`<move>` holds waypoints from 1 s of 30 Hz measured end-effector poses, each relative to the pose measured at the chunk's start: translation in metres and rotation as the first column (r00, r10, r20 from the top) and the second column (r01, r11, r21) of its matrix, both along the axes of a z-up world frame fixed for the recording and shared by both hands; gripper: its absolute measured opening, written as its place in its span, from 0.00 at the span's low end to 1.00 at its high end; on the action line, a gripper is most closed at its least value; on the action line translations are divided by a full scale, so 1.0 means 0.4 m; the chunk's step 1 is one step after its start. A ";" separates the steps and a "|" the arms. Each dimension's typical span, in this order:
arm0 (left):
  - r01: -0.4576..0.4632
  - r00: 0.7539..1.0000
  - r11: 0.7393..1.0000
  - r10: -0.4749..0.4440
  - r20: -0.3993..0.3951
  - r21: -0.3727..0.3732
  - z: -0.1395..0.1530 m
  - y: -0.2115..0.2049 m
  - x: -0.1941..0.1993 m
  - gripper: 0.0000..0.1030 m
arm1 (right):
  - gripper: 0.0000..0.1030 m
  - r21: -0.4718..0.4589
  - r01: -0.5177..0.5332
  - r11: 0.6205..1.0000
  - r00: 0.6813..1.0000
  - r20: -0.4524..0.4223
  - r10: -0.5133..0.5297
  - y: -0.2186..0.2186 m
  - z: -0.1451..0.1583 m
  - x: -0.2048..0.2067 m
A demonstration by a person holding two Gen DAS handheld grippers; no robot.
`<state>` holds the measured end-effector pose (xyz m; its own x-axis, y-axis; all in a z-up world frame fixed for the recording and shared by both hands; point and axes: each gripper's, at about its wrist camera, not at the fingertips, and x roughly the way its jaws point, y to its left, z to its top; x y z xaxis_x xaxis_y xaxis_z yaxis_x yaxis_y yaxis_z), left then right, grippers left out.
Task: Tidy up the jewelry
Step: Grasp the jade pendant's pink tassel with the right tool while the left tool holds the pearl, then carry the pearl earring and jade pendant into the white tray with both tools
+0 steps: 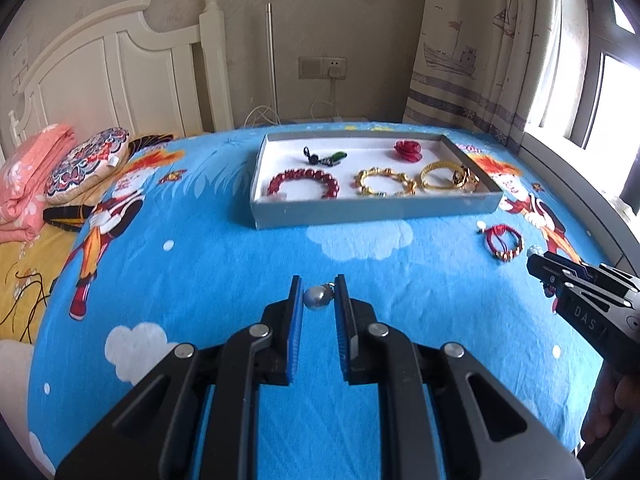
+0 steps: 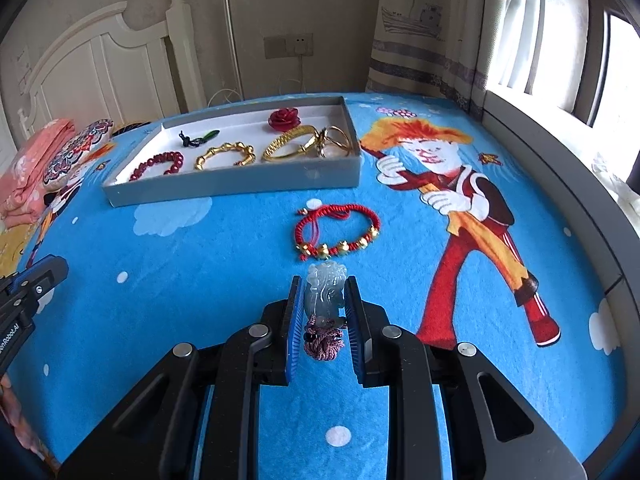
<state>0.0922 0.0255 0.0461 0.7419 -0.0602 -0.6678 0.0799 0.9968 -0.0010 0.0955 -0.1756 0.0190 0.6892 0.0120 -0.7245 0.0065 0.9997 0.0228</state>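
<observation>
A grey tray (image 1: 372, 211) (image 2: 240, 184) with a white floor lies on the blue bedspread and holds a red bead bracelet (image 1: 304, 182), gold bracelets (image 1: 386, 182), a red rose (image 1: 408, 149) and a green pendant (image 1: 324, 157). My left gripper (image 1: 318, 294) is shut on a silver pearl pendant (image 1: 317, 298). My right gripper (image 2: 322, 298) is shut on a pale jade carving (image 2: 325, 292) with a purple knotted cord (image 2: 324, 340). A red cord bracelet with gold beads (image 2: 340, 232) (image 1: 504, 242) lies on the bed just beyond the right gripper.
A folded pink blanket (image 1: 28, 184) and a patterned cushion (image 1: 86, 164) lie at the left. A white headboard (image 1: 120, 64) stands behind. A curtain (image 1: 480, 48) and window sill (image 2: 560, 184) border the right side.
</observation>
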 end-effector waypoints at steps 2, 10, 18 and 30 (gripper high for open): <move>0.003 1.000 1.000 -0.003 0.011 0.002 0.011 -0.004 0.012 0.15 | 0.22 0.000 -0.001 1.000 1.000 0.006 0.001 0.004 0.007 0.005; 0.012 1.000 1.000 -0.012 0.028 0.012 0.032 -0.016 0.068 0.15 | 0.22 0.003 -0.001 1.000 0.999 0.034 0.001 0.010 0.037 0.028; 0.008 0.999 1.000 -0.009 0.047 0.020 0.053 -0.020 0.142 0.15 | 0.22 0.005 0.002 1.000 0.998 0.068 -0.002 0.018 0.069 0.077; -0.001 0.999 1.000 0.000 0.041 0.023 0.050 -0.013 0.251 0.15 | 0.22 0.013 0.011 1.000 0.996 0.089 -0.012 0.029 0.093 0.175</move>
